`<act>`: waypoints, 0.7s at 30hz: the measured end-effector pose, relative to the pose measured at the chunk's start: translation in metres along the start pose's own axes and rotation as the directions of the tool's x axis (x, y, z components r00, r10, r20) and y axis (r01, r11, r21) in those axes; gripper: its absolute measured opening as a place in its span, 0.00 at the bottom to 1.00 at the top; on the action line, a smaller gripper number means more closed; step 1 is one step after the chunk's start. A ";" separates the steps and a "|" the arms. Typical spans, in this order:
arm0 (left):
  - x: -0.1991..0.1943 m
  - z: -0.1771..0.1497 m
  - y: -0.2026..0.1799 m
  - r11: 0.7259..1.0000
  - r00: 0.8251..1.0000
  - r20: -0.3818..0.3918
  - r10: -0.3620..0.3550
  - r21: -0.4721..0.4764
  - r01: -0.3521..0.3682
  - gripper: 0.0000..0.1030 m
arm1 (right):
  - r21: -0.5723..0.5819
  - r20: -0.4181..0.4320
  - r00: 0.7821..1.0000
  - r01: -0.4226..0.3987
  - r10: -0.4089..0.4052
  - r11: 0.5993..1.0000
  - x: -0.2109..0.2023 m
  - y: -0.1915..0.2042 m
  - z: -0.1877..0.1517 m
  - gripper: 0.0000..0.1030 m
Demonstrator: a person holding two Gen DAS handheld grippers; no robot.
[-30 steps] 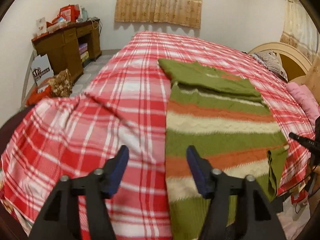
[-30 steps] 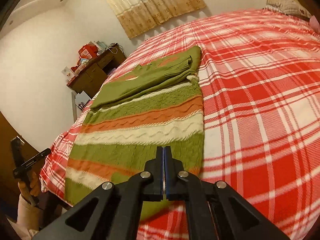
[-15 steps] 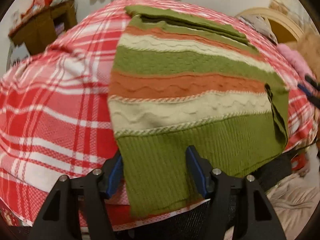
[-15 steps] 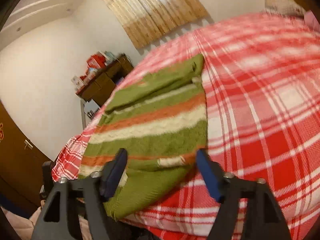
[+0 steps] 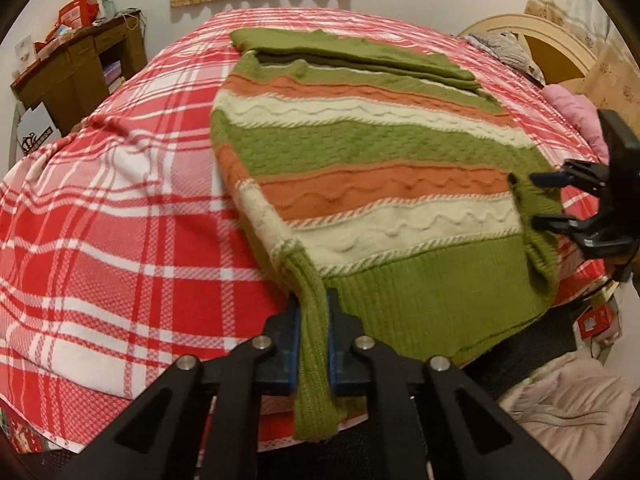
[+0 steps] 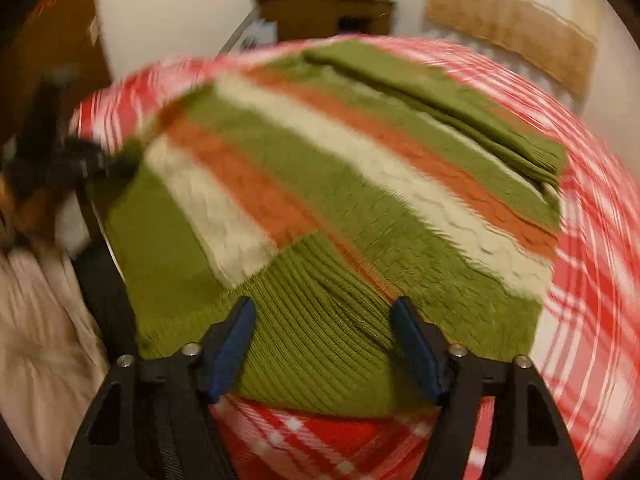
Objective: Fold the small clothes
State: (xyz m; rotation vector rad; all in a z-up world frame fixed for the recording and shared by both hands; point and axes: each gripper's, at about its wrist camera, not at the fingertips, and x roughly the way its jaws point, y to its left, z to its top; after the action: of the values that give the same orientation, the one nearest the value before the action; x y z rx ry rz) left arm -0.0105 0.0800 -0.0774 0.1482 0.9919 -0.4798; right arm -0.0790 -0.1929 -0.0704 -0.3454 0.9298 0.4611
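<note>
We have the sweater [image 5: 372, 184] partly folded, sleeves tucked at twelve o'clock; our left gripper [image 5: 312, 344] pinches its hem, right gripper [image 6: 324, 340] gapes, bottom fold remaining.

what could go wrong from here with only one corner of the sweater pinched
1. The left gripper is shut on only a narrow bunch of the sweater hem, so the knit could slip out or stretch when pulled.
2. The right gripper is open over the opposite hem corner; lifting now would likely skew the fold.
3. The hem overhangs the bed edge, so if released it might slide off.
</note>
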 end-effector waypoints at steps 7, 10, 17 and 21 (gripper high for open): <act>-0.007 0.049 0.001 0.996 0.996 0.014 -0.090 -0.010 0.090 0.09 | 0.106 0.044 0.999 -0.020 0.015 0.994 -0.028 -0.042 0.012 0.11; -0.004 0.082 0.005 0.995 0.994 0.041 -0.099 -0.020 0.100 0.09 | 0.299 0.130 0.990 0.005 -0.046 0.954 -0.036 -0.082 0.012 0.11; -0.016 0.145 0.046 0.989 0.982 0.162 -0.101 -0.088 0.117 0.71 | 0.619 0.132 0.977 0.051 -0.168 0.784 -0.008 -0.139 -0.017 0.11; -0.019 0.148 0.057 0.995 0.973 0.224 -0.056 -0.070 0.073 0.71 | 0.624 0.145 0.971 0.058 -0.188 0.779 -0.006 -0.134 -0.013 0.11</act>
State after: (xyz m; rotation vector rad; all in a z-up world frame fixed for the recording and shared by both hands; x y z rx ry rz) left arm 0.1201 0.0876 0.0140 -0.0078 0.7961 -0.5047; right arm -0.0218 -0.3144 -0.0608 0.2411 0.8028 0.0455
